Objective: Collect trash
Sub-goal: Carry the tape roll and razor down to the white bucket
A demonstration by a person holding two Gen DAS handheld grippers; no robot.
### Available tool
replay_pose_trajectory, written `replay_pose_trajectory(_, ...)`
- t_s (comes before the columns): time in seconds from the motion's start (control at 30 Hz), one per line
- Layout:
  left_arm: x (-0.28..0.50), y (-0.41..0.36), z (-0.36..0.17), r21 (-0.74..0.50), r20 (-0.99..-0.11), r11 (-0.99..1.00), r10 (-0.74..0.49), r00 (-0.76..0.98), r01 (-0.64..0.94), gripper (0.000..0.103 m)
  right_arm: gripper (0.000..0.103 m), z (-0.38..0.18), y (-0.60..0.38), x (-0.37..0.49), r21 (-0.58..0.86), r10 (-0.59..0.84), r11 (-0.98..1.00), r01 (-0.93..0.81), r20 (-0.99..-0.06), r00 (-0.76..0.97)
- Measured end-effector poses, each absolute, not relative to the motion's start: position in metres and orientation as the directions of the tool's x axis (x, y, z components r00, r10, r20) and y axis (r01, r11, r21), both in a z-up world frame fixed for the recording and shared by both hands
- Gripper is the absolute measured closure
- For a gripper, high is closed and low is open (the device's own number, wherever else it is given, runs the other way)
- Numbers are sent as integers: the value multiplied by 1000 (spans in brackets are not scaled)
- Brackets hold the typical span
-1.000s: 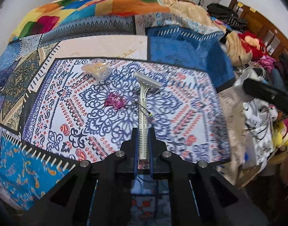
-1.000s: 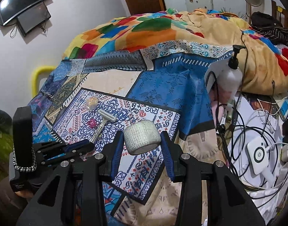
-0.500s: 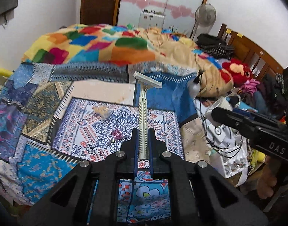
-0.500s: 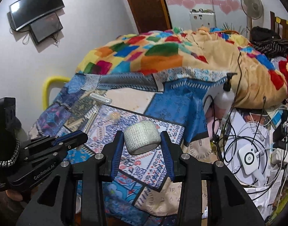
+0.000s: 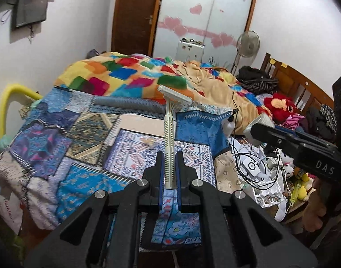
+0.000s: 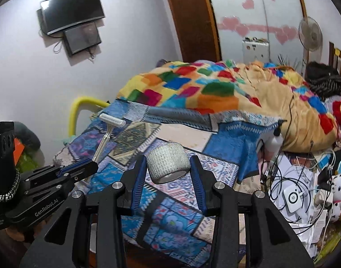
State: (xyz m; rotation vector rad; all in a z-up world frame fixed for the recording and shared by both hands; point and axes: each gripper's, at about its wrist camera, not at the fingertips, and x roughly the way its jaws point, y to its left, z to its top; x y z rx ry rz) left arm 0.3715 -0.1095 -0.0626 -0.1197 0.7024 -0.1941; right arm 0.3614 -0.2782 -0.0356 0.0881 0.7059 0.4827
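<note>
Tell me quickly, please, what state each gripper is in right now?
Left gripper: shut on the disposable razor, held by its handle.
Right gripper: shut on the roll of white tape.

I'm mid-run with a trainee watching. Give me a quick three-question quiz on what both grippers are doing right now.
1. True or false: the left gripper is shut on a razor.
2. Multiple choice: what does the right gripper hold? A) a bottle B) a roll of white tape C) a phone
3. Short answer: which end of the razor points away from the left gripper?

Key:
1. True; its handle is clamped between the jaws.
2. B; the pads press on both sides of the roll.
3. The blade head, up over the bed.
</note>
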Motion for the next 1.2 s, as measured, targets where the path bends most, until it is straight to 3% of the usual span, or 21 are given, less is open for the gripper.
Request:
replay_pose_trajectory(0.6, 212, 22, -60, -197, -607, 978, -68, 792, -67, 95, 67, -19, -166, 263, 146, 518, 817, -557, -611, 599)
replay_pose_trajectory(0.97, 137, 109, -107, -199, -678, 946, 56, 733, -256, 95, 67, -46, -78, 220, 133, 567, 731, -670, -664, 487)
replay_pose_trajectory(1.2, 118, 146, -149, -230, -741, 912, 61, 669, -338, 95, 67, -79, -32, 206, 118, 558, 679, -725, -725, 404)
